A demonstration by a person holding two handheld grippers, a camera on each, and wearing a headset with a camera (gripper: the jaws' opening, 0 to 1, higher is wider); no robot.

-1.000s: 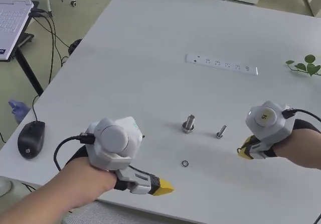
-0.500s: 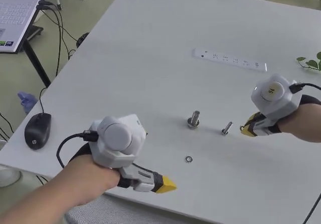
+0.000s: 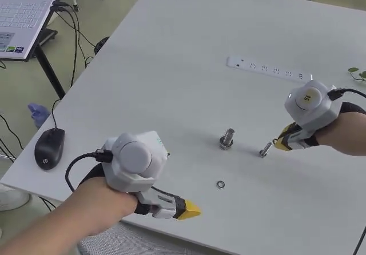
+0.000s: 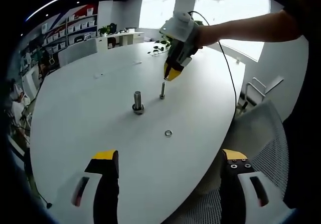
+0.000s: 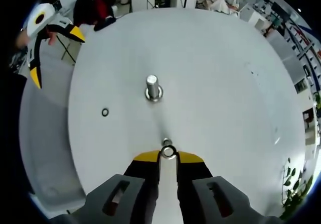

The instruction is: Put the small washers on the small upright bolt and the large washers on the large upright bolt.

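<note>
The large upright bolt [image 3: 227, 139] and the small upright bolt [image 3: 266, 150] stand side by side mid-table. My right gripper [image 3: 278, 145] reaches the small bolt from the right. In the right gripper view its yellow tips [image 5: 168, 156] are shut on a small washer [image 5: 168, 151] held right at the top of the small bolt [image 5: 166, 142]; the large bolt [image 5: 153, 88] stands beyond. One loose washer [image 3: 221, 184] lies flat in front of the bolts. My left gripper [image 3: 186, 210] hovers open near the table's front edge, with nothing between its jaws [image 4: 169, 156].
A white power strip [image 3: 269, 70] lies further back. A black mouse [image 3: 49, 147] sits by the table's left edge, a laptop [image 3: 23, 15] stands on a side stand beyond it, and plant leaves [image 3: 359, 75] show at the far right.
My right gripper has moved from the right side in to the small bolt with the washer. The left gripper has hardly moved. The head camera has shifted.
</note>
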